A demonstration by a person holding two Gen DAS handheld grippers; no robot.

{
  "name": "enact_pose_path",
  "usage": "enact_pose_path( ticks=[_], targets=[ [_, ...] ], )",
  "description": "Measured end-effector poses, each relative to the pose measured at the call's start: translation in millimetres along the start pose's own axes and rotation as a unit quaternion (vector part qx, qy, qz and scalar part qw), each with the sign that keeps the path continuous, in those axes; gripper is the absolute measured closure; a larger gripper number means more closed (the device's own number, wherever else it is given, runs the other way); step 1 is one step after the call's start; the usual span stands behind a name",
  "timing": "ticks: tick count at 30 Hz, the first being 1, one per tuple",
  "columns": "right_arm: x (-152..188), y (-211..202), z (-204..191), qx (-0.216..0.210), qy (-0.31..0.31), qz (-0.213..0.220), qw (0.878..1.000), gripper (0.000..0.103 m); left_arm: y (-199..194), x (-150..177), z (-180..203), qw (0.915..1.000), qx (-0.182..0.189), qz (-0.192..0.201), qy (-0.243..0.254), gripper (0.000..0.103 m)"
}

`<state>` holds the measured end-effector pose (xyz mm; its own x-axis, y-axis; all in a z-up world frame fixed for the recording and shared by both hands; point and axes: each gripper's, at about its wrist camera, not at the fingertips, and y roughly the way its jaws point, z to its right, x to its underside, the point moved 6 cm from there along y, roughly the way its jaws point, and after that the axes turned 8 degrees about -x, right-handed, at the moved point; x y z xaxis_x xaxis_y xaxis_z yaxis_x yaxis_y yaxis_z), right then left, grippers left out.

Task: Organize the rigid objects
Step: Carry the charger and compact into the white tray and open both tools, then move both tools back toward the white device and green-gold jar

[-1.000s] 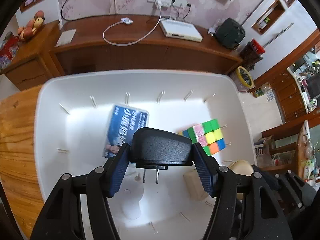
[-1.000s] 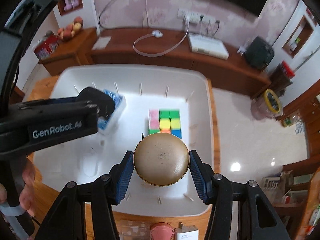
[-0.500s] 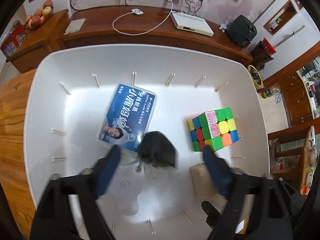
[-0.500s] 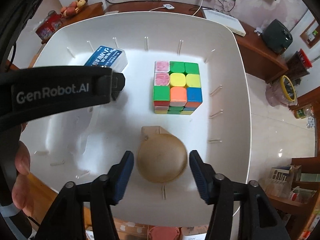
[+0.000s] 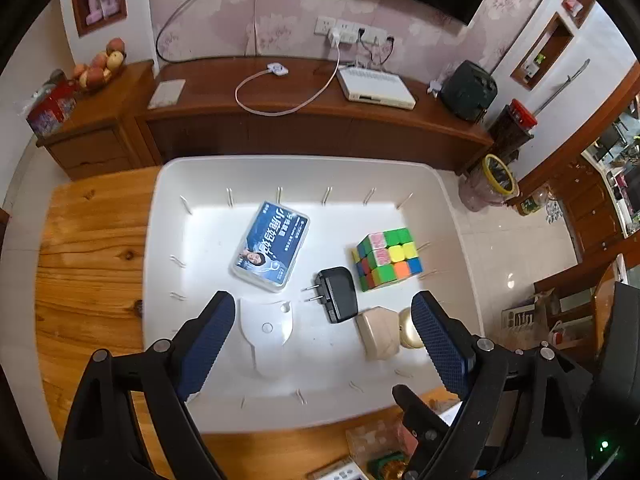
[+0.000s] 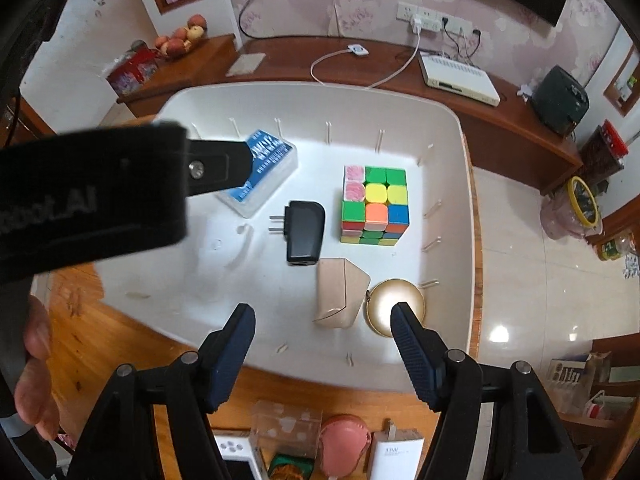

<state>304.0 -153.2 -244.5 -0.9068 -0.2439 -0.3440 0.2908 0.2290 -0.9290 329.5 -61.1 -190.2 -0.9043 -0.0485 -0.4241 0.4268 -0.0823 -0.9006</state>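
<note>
A white bin [image 5: 160,216] [image 6: 460,152] on the wooden table holds a blue box [image 5: 272,248] [image 6: 272,160], a black charger plug [image 5: 338,294] [image 6: 304,232] lying flat, a colour cube [image 5: 386,258] [image 6: 376,204], a beige box [image 5: 378,334] [image 6: 340,292] and a gold round case [image 5: 408,326] [image 6: 390,300]. My left gripper [image 5: 322,298] hangs open above the bin floor, with nothing between its fingers. My right gripper [image 6: 323,309] is open over the bin's near edge. Its right finger overlaps the gold case in the picture, and the beige box shows below its gap.
The left gripper's black body [image 6: 100,200] and a person's hand [image 6: 34,360] fill the left of the right wrist view. A clear box [image 6: 286,420], a pink item [image 6: 342,440] and a white carton [image 6: 396,456] lie on the table's near edge. A wooden sideboard [image 5: 320,128] stands behind.
My left gripper opened, dropped the black charger plug into the bin and rose. My right gripper opened, left the gold case in the bin and drew back.
</note>
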Motion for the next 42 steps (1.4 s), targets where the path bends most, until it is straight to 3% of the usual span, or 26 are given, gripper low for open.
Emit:
enact_pose_path(
  ticks=[11,21,32,42],
  targets=[
    [5.3,-50.8,2.6,-0.001,0.003,0.054,0.999,0.032,-64.9,17.7,11.4,0.9973,-0.019,0.060,0.037,0.012],
    [27.8,-91.2,1.4,-0.006,0.015,0.090,0.996,0.032,-105.1,42.8,19.1,0.9933,-0.023,0.089,0.069,0.011],
    [63.5,-112.8,4.6,0.006,0.049,0.111,0.993,0.032,-122.6,77.9,31.1,0.9870,-0.020,0.096,0.127,0.011],
    [109.1,-109.2,14.3,0.021,0.103,0.106,0.989,0.032,-103.6,122.5,29.2,0.9833,-0.001,0.064,0.170,0.011]
  ],
)
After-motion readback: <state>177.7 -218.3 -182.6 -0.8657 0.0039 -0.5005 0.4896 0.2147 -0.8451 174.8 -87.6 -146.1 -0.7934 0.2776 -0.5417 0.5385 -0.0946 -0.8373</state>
